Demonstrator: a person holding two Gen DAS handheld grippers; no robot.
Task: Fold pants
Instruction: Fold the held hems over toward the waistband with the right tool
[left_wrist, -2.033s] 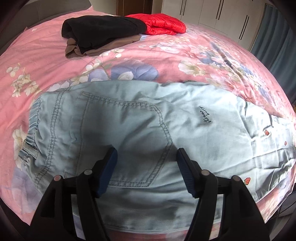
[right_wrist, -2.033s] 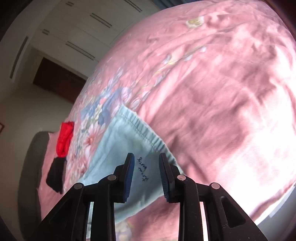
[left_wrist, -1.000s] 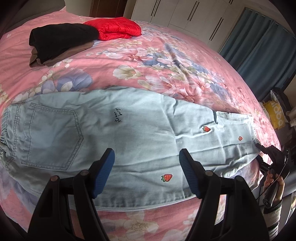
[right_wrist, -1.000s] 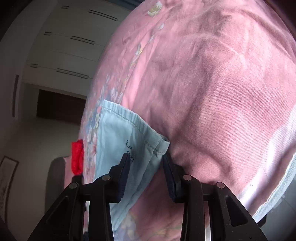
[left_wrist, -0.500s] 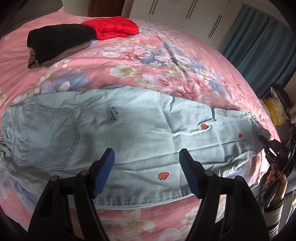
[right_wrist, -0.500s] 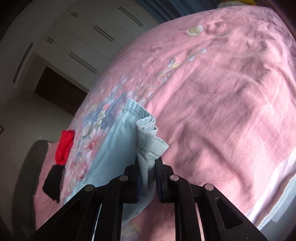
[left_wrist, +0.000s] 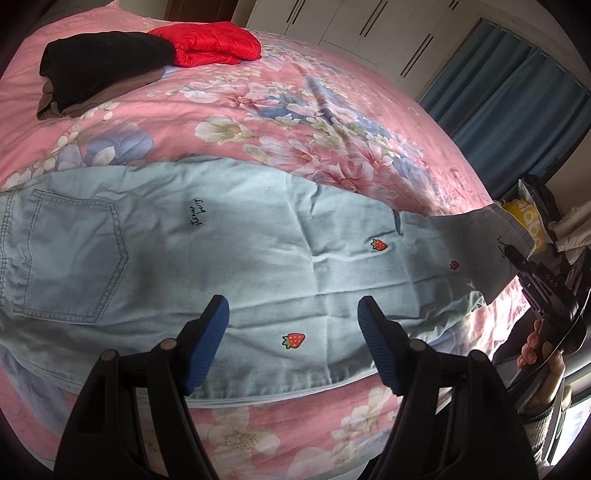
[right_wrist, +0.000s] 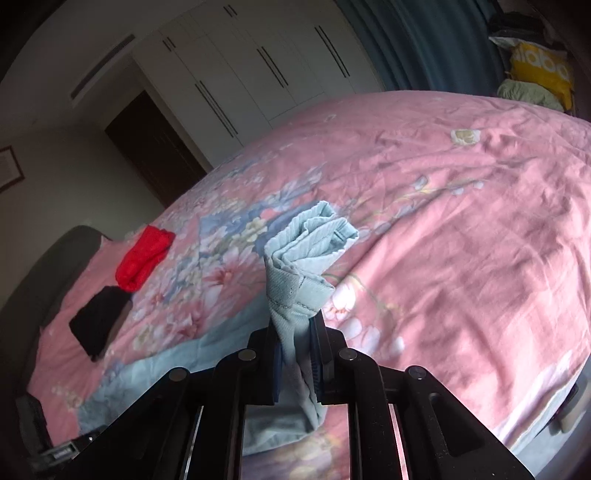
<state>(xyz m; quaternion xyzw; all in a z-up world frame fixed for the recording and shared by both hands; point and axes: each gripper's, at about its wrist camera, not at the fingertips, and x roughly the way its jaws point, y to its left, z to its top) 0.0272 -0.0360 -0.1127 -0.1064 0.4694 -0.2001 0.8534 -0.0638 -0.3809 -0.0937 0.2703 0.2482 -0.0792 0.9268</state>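
Since the right gripper has just closed onto the cuff of the light-blue denim pants, that end lifts off the pink floral bedspread for folding — left gripper hovers spread over mid-leg, empty.

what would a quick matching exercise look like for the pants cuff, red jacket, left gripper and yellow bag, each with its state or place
1 pants cuff
2 red jacket
3 left gripper
4 yellow bag

a open above the pants leg
b off the bed, by the curtain
c pinched in the right gripper, lifted
d on the bed beside a black garment

Pairs: 1-c, 2-d, 3-a, 4-b
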